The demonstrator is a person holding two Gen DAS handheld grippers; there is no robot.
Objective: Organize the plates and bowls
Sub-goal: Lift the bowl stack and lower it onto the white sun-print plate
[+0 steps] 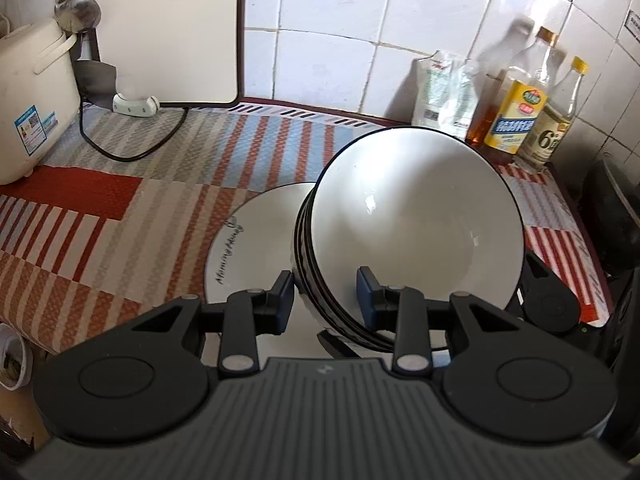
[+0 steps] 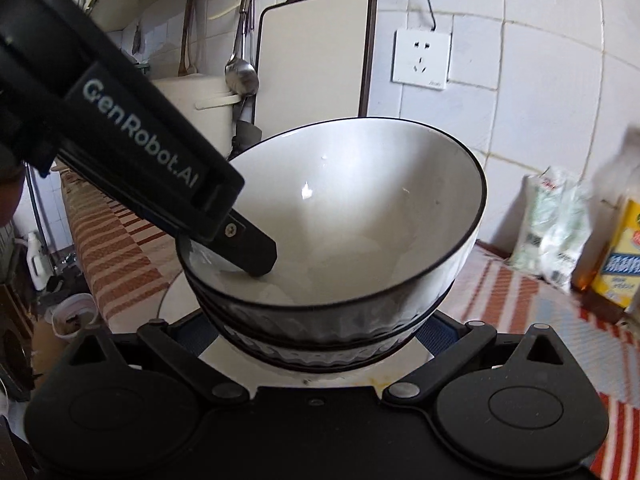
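Observation:
A stack of white bowls [image 1: 416, 216] with black rims hangs tilted above the striped mat. My left gripper [image 1: 327, 294] is shut on the near wall of the stack, one pad inside and one outside. In the right wrist view its inner finger [image 2: 252, 246] reaches into the top bowl [image 2: 360, 200]. My right gripper [image 2: 320, 332] straddles the lowest bowl with its fingers spread wide and pressed to its sides, the tips hidden beneath. A white plate [image 1: 248, 240] with script lettering lies under and left of the stack.
A rice cooker [image 1: 32, 100] stands at the left with a cord trailing over the mat. A cutting board [image 1: 168, 28] leans on the tiled wall. Oil and vinegar bottles [image 1: 516, 116] and a plastic bag [image 1: 444, 92] fill the back right corner. A ladle [image 2: 240, 72] hangs by the board.

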